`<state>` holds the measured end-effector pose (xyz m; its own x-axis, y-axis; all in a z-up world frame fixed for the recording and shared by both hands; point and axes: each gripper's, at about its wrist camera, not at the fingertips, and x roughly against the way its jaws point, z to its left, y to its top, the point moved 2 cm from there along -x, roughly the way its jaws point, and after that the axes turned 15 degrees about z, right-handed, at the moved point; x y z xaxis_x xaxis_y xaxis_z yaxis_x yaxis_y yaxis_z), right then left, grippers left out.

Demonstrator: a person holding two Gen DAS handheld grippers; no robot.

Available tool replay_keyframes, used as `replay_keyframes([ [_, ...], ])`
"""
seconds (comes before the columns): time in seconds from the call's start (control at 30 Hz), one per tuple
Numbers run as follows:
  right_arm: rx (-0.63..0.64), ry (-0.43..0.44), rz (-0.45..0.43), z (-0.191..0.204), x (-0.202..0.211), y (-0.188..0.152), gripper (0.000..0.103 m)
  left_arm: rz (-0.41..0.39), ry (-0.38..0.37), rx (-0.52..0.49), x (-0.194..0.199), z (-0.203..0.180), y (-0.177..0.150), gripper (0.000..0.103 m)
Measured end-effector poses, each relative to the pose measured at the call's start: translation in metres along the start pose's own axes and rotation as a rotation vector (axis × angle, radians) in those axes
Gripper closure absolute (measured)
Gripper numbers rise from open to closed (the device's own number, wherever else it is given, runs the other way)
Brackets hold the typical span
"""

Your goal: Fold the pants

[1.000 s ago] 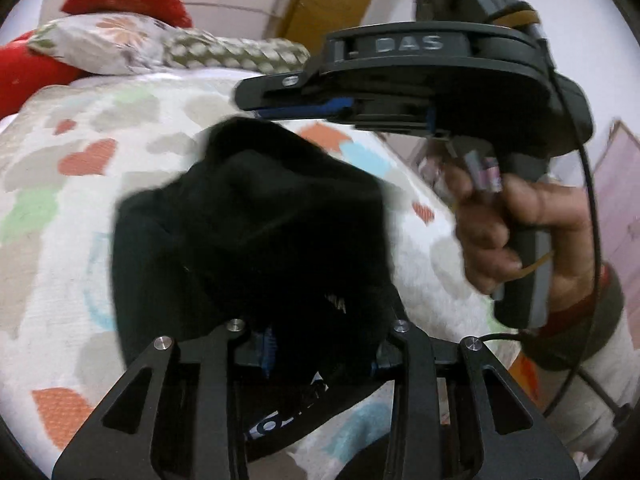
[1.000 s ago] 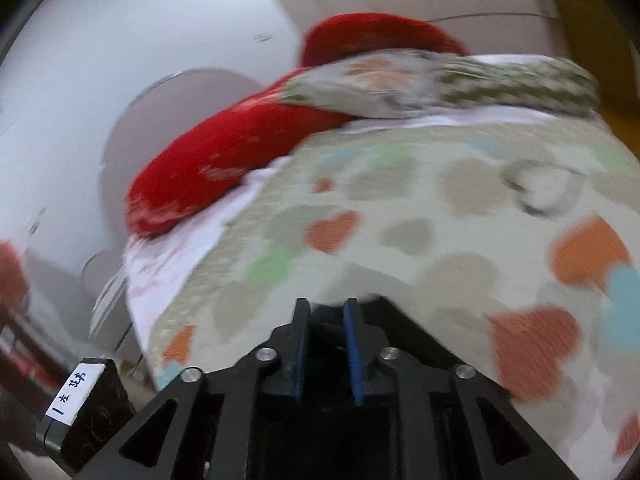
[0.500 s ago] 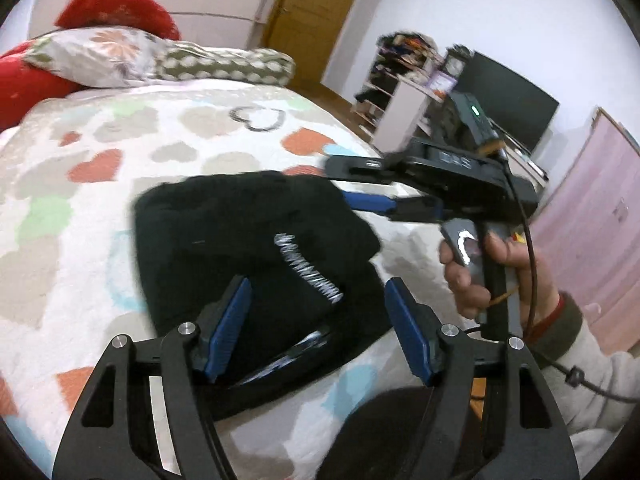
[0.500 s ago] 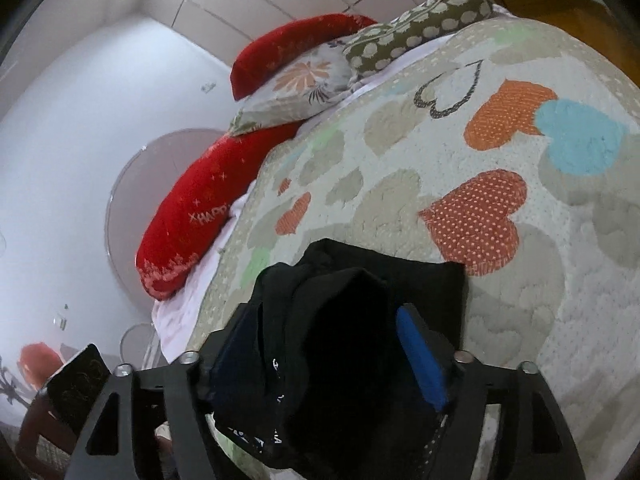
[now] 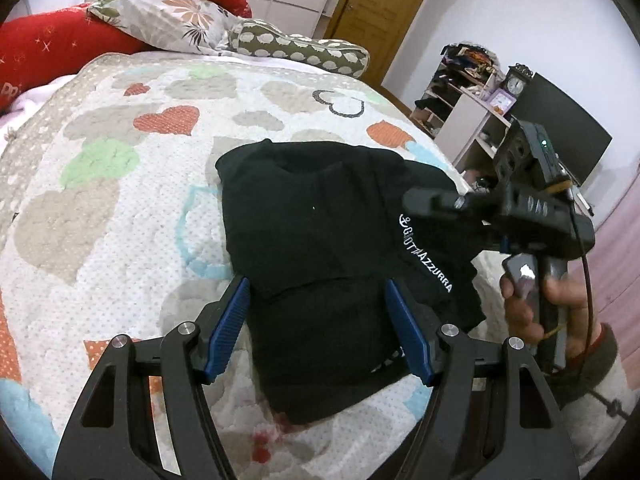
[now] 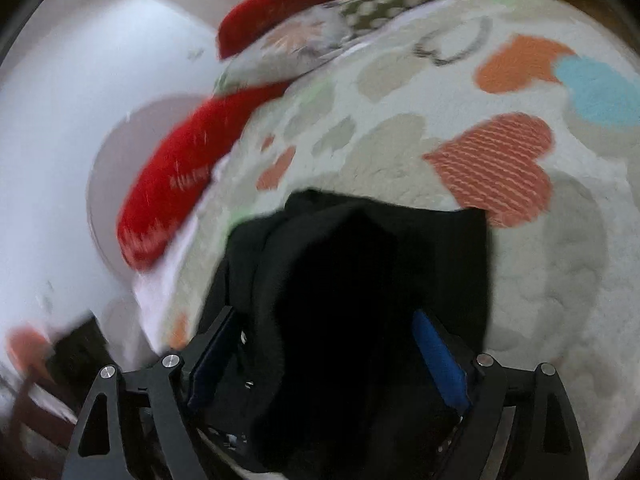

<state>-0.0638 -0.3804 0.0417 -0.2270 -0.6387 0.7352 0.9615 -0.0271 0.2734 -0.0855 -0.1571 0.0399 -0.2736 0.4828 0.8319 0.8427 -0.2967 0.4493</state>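
The black pants (image 5: 328, 248) lie folded in a compact bundle on the heart-patterned quilt (image 5: 120, 184), white lettering along one edge. My left gripper (image 5: 320, 320) is open, its blue pads (image 5: 228, 320) on either side of the bundle's near edge, holding nothing. My right gripper (image 6: 332, 356) is open too, blue pads (image 6: 440, 360) spread over the pants (image 6: 360, 280); this view is blurred. In the left wrist view the right gripper's body (image 5: 520, 212) sits at the bundle's right edge, held by a hand.
Red pillows (image 5: 48, 44) and patterned pillows (image 5: 172, 20) lie at the head of the bed. A wooden door (image 5: 380, 4), a shelf unit (image 5: 468, 96) and a dark TV screen (image 5: 560, 128) stand beyond the bed's right side.
Both grippers held the black pants a second ago, then opened and let them go. The bundle now lies on the quilt and both grippers have drawn back a little.
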Motion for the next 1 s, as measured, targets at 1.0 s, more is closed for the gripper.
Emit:
replay_keyframes([
  [1.0, 0.155, -0.286, -0.165, 0.041, 0.056, -0.016, 0.055, -0.012, 0.160, -0.002, -0.009, -0.019, 0.050, 0.030],
])
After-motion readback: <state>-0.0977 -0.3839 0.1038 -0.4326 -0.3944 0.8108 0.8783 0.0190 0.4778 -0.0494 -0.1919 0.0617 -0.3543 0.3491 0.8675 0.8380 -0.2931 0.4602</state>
